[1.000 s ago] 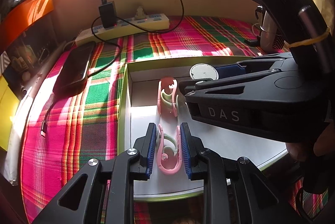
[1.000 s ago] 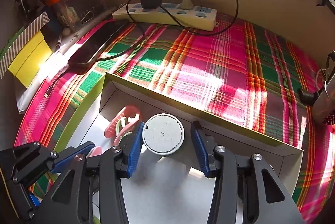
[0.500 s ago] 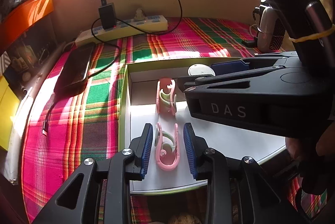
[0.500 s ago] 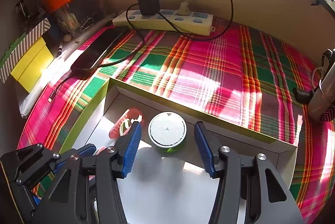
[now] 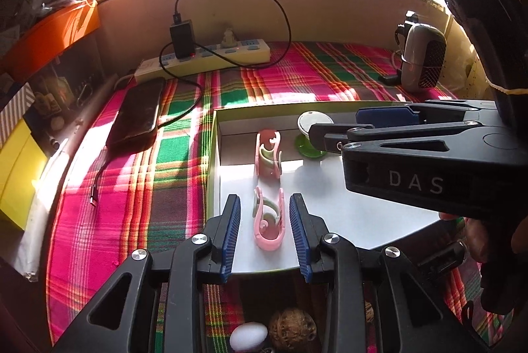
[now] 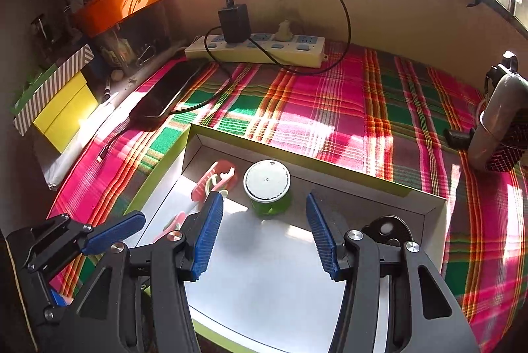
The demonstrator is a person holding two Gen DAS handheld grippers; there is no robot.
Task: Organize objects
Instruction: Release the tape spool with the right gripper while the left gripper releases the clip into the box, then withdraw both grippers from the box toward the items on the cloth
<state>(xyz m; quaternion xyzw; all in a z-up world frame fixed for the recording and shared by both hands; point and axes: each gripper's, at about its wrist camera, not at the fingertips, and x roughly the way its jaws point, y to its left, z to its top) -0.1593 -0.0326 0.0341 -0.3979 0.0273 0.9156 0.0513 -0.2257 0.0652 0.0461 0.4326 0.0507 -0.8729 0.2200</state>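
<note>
A shallow white box with green walls [image 5: 212,161] lies on the plaid cloth. In it lie two pink clips: the near clip [image 5: 269,221] sits free between the pads of my open left gripper [image 5: 265,214], the far clip [image 5: 268,154] lies by the back wall. A small green jar with a white lid [image 6: 268,188] stands at the back wall. My right gripper [image 6: 264,227] is open and empty, just short of the jar. The jar also shows in the left wrist view [image 5: 312,135], and the far clip in the right wrist view [image 6: 216,179].
A power strip with a black charger [image 5: 204,55] runs along the back wall. A black phone [image 5: 138,112] lies left of the box. A small grey heater [image 5: 422,62] stands at the back right. A walnut [image 5: 292,328] and a white egg-shaped object [image 5: 247,336] lie near the front edge.
Both grippers have opened and drawn back. The left let go of the near pink clip; the right released the green jar, which now stands free by the back wall.
</note>
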